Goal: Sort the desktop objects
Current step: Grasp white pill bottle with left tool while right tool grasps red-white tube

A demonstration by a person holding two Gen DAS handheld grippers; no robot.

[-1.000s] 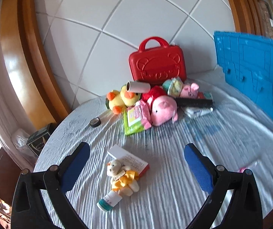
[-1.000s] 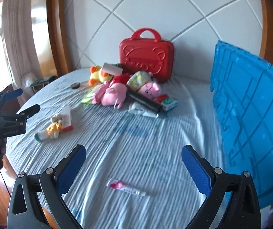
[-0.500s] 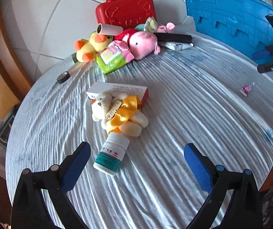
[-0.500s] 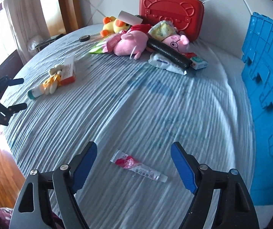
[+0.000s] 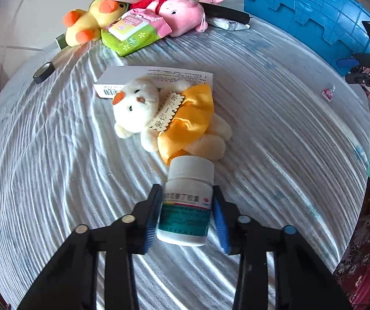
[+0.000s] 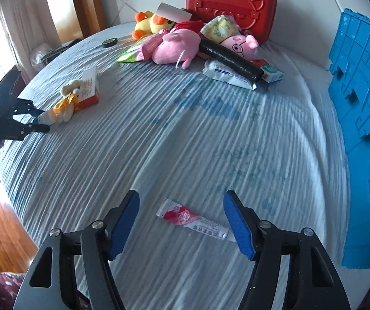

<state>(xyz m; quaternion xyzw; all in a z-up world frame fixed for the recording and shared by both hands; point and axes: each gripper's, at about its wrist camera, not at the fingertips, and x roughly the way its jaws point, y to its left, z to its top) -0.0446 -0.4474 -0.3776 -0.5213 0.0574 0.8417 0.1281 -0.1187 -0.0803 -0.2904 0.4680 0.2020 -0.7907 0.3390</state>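
My left gripper (image 5: 186, 201) is shut on a white medicine bottle (image 5: 186, 201) with a green label, lying on the table by a small plush bear in a yellow dress (image 5: 169, 118). The bear lies against a white and orange box (image 5: 156, 76). My right gripper (image 6: 181, 215) is open, its jaws on either side of a red and white sachet (image 6: 192, 218) lying flat on the cloth. The left gripper also shows in the right wrist view (image 6: 37, 121), at the far left by the bear (image 6: 64, 103).
A blue crate (image 6: 363, 118) stands along the right. At the back lie a red case (image 6: 232, 2), a yellow duck (image 5: 92, 23), pink pig plushes (image 6: 177, 46), wipes packs (image 5: 130, 33), a black cylinder (image 6: 230, 58) and a tape roll (image 5: 42, 72). The table edge (image 6: 12, 170) drops off at left.
My left gripper moved forward and down and shut on the medicine bottle. My right gripper moved down toward the sachet and its jaws narrowed somewhat around it.
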